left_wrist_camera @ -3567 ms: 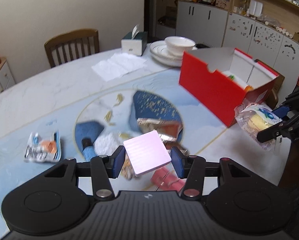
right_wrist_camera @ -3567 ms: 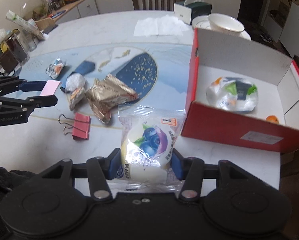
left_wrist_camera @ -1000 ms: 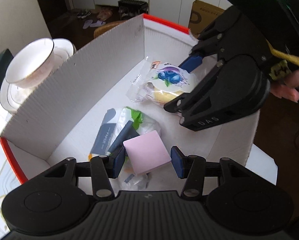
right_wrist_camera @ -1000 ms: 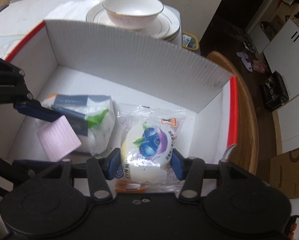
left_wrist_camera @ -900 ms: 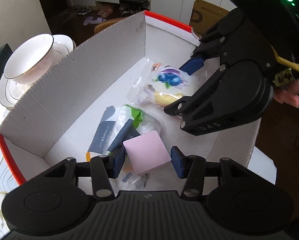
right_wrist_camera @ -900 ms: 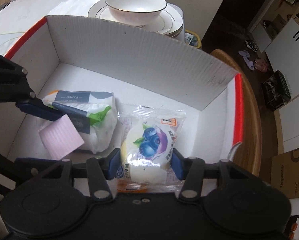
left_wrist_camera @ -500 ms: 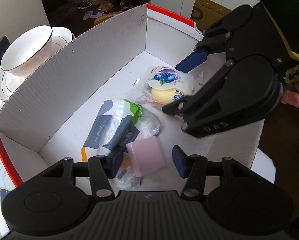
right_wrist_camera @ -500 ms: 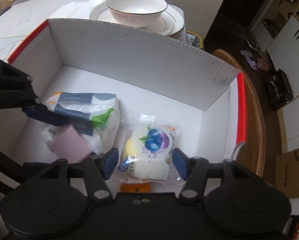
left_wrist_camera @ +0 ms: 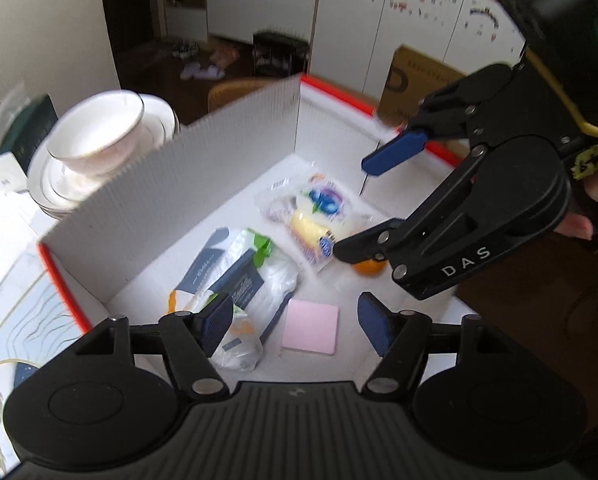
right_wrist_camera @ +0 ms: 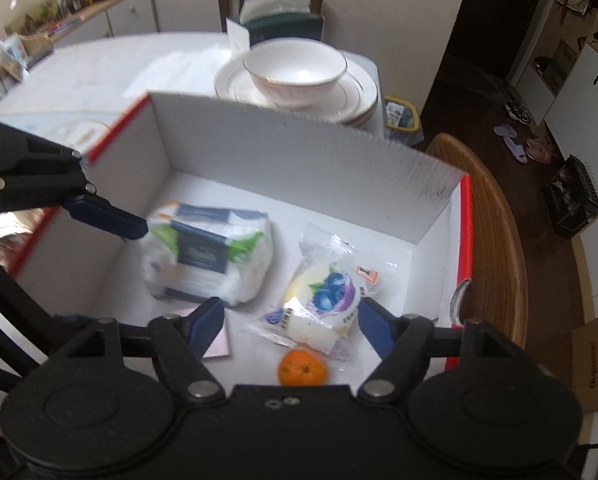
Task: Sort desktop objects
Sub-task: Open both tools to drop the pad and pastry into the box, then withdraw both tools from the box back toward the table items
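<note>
Over the red-edged box (left_wrist_camera: 171,184), my left gripper (left_wrist_camera: 295,320) had just been opening; its jaws stood spread, gripping nothing, with the pink sticky pad (left_wrist_camera: 310,327) lying flat on the box floor below the gap. Beside the pad lay the tissue pack (right_wrist_camera: 207,256) (partly under it, as far as I could tell). Rightward, my right gripper (right_wrist_camera: 291,320) had likewise been opening, above the blueberry bun packet (right_wrist_camera: 323,292) and a small orange (right_wrist_camera: 302,367).
</note>
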### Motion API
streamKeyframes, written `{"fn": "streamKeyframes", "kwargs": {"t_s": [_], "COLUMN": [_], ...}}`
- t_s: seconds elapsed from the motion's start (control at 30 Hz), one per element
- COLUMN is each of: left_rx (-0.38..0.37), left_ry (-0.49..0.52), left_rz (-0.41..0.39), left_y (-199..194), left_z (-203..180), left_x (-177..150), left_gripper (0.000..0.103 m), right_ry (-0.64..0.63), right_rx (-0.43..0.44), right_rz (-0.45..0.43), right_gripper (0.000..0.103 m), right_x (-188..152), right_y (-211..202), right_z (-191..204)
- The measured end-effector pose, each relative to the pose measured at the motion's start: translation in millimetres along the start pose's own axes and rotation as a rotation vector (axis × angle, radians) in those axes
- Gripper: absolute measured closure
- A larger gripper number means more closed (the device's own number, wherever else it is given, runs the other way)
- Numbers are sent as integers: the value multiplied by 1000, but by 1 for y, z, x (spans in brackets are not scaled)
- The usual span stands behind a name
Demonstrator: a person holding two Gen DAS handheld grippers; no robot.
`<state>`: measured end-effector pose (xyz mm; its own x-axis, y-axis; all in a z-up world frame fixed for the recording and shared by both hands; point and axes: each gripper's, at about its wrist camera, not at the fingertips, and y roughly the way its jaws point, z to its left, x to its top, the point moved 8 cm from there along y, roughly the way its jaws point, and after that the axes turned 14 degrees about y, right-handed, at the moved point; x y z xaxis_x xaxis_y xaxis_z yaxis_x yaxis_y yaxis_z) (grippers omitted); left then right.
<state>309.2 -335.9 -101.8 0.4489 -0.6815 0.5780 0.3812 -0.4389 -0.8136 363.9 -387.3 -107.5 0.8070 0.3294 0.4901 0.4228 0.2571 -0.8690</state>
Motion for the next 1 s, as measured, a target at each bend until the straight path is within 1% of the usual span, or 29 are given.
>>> {"fn": "streamKeyframes", "kwargs": {"t_s": [0.1, 0.27, 0.47, 0.53, 0.67, 0.7, 0.77, 0.8, 0.87, 1.0], "left_rx": [27, 87, 163, 185, 218, 223, 232, 236, 236, 251], "left_ry": [-11, -49, -100, -110, -117, -118, -123, -126, -130, -134], "left_rz": [-49, -119, -174, -191, -216, -221, -235, -242, -254, -279], "left_y": [-19, -54, -88, -97, -113, -117, -124, -128, -136, -155], "left_z": [-2, 1, 13, 17, 23, 24, 28, 29, 34, 44], "left_x": [2, -2, -14, -19, -28, -31, -38, -42, -49, -66], "left_gripper": [35, 35, 35, 31, 30, 29, 26, 24, 24, 18], "right_ry": [0, -3, -2, 4, 22, 28, 43, 51, 62, 67], "right_rx": [35, 85, 123, 131, 141, 145, 151, 155, 166, 183], "right_rz": [-26, -81, -137, -149, -170, -177, -192, -203, -224, -251], "right_gripper": [28, 24, 20, 19, 14, 14, 9, 8, 4, 0], "right_x": [0, 0, -5, -7, -9, -10, -10, -11, -11, -14], "right_y": [-15, -39, -60, -64, -69, -72, -76, -78, -83, -90], "right_z": [6, 22, 39, 45, 54, 56, 62, 65, 73, 98]}}
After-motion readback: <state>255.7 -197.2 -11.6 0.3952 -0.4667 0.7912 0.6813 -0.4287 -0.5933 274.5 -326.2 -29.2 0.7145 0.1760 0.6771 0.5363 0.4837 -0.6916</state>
